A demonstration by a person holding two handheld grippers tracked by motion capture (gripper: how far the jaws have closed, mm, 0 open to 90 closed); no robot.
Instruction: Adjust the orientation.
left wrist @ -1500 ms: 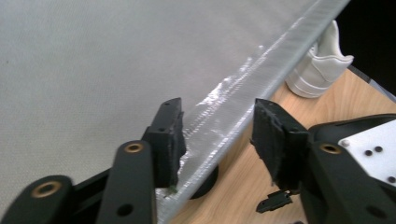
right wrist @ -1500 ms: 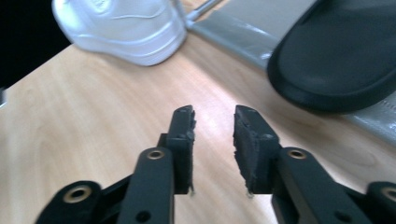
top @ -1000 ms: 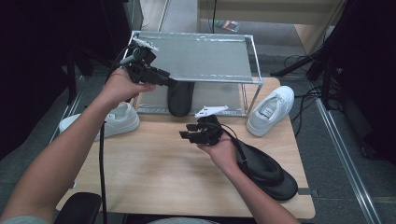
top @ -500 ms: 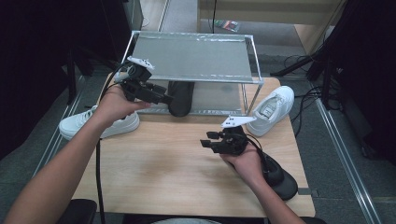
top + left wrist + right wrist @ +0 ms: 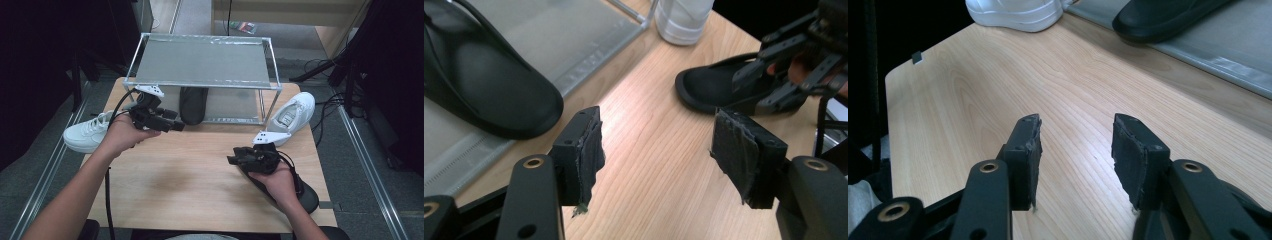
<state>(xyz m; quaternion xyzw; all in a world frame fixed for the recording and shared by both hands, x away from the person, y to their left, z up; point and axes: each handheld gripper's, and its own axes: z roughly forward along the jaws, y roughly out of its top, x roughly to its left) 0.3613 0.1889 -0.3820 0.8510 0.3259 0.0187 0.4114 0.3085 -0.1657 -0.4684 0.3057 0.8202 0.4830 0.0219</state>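
In the high view we see a wooden desk (image 5: 200,175) with a metal rack (image 5: 202,62) at its far edge. The left gripper (image 5: 177,126) sits left of centre in the frame, held in a hand (image 5: 122,135) that enters from the lower left. Its fingers point toward a black sandal (image 5: 192,102) lying under the rack, just above and to the right of the tips in the frame. In the left gripper view its fingers (image 5: 584,150) stand wide apart with nothing between them. That sandal (image 5: 479,80) fills the upper left of the left gripper view.

The right gripper (image 5: 234,160) is right of centre in the frame and points left. The hand holding it (image 5: 277,182) is above a second black sandal (image 5: 305,192) at the lower right of the desk. In the right gripper view its fingers (image 5: 1025,150) are also parted and hold nothing, with bare desk wood (image 5: 973,85) beyond them.

One white sneaker (image 5: 87,135) lies at the left edge of the desk in the frame. Another white sneaker (image 5: 292,117) lies at the right, beside the rack's right leg.
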